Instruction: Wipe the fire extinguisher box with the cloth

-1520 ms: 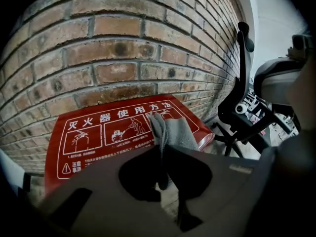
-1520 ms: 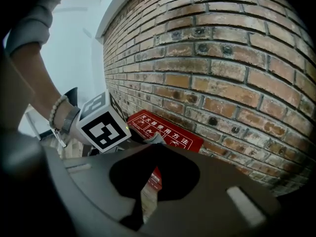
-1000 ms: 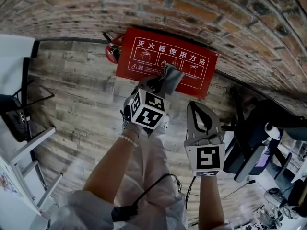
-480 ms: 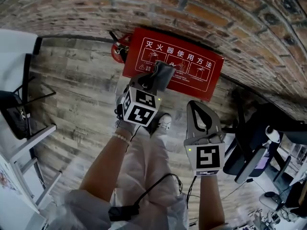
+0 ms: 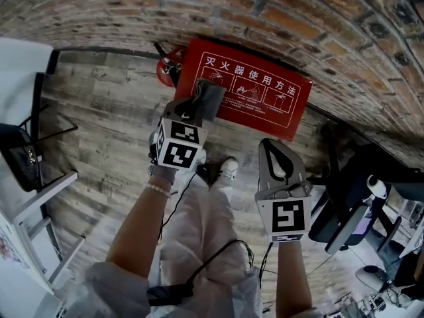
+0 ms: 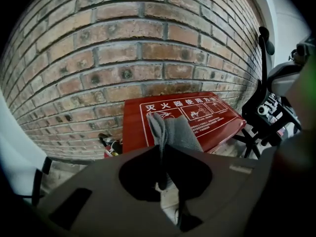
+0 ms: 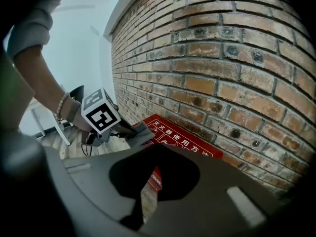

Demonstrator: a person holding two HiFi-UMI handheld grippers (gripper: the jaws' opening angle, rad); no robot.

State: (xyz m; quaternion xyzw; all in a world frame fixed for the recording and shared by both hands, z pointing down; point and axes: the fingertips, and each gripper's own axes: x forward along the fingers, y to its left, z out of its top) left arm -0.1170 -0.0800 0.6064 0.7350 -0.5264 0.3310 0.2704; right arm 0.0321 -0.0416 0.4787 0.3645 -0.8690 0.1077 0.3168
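Left tongs [image 5: 196,106] are out in front, clamped tight on the grey cloth [image 6: 172,131], and the left gripper view shows the fabric pinched right in the seam of the jaws. The free end sticks forward past the tips in a bunched fold. The cloth sits over the left end of the fire extinguisher box [image 5: 268,97], by the near-left corner of its lid. Whether it is actually pressing on the surface, I can't tell from here.

The box is red, with a white panel of printed diagrams and characters on top. It lies on the wooden floor [image 5: 109,121] at the floor's far edge, right up against the brick wall [image 5: 278,8]. Just beside its left end, also against the wall, the red fire extinguisher [image 5: 169,65] lies on the floor.

Right tongs [image 5: 270,144] are held back, nearer the person and short of the box's near-right edge, well apart from the cloth. The jaws are closed together with nothing between them. The right gripper view looks across at the other gripper's marker cube and the cloth on the lid.

Off by the floor's right edge stands a dark office chair [image 5: 344,197].
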